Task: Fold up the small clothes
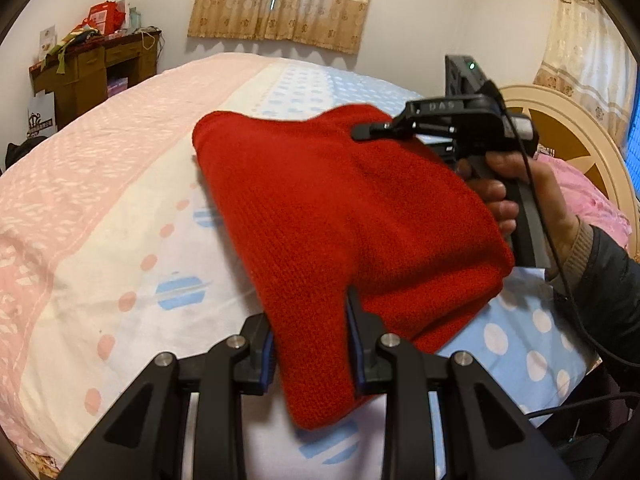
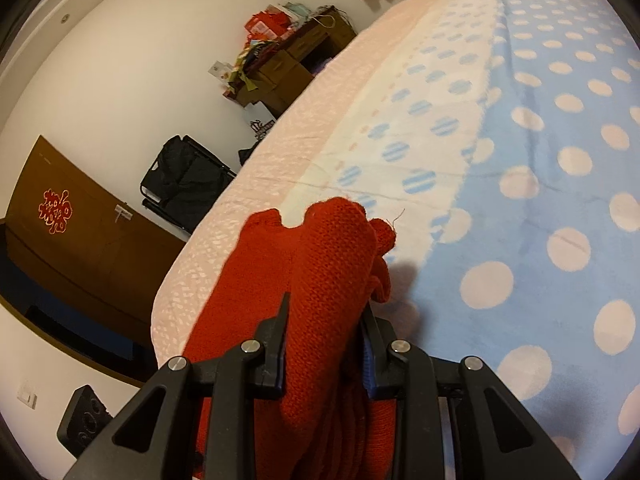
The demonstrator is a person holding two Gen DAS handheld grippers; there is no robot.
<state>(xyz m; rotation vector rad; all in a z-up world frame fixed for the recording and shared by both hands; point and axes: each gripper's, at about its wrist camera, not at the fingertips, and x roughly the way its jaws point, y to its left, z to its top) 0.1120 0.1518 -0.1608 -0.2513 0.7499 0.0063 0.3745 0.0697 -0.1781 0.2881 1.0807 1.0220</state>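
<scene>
A red knitted garment (image 1: 320, 208) is held folded above the bed (image 1: 120, 208). My left gripper (image 1: 310, 312) is shut on its near edge, with the knit bunched between the fingers. My right gripper (image 1: 360, 133) shows in the left wrist view at the garment's far right edge, held by a hand. In the right wrist view, my right gripper (image 2: 326, 312) is shut on a thick fold of the red garment (image 2: 328, 264), which hangs below the fingers.
The bed has a pink, white and blue dotted cover (image 2: 540, 184). A cream headboard (image 1: 560, 128) stands at the right. A brown desk (image 1: 96, 68) with clutter stands against the far wall. A black bag (image 2: 184, 180) and a dark cabinet (image 2: 80, 232) stand beside the bed.
</scene>
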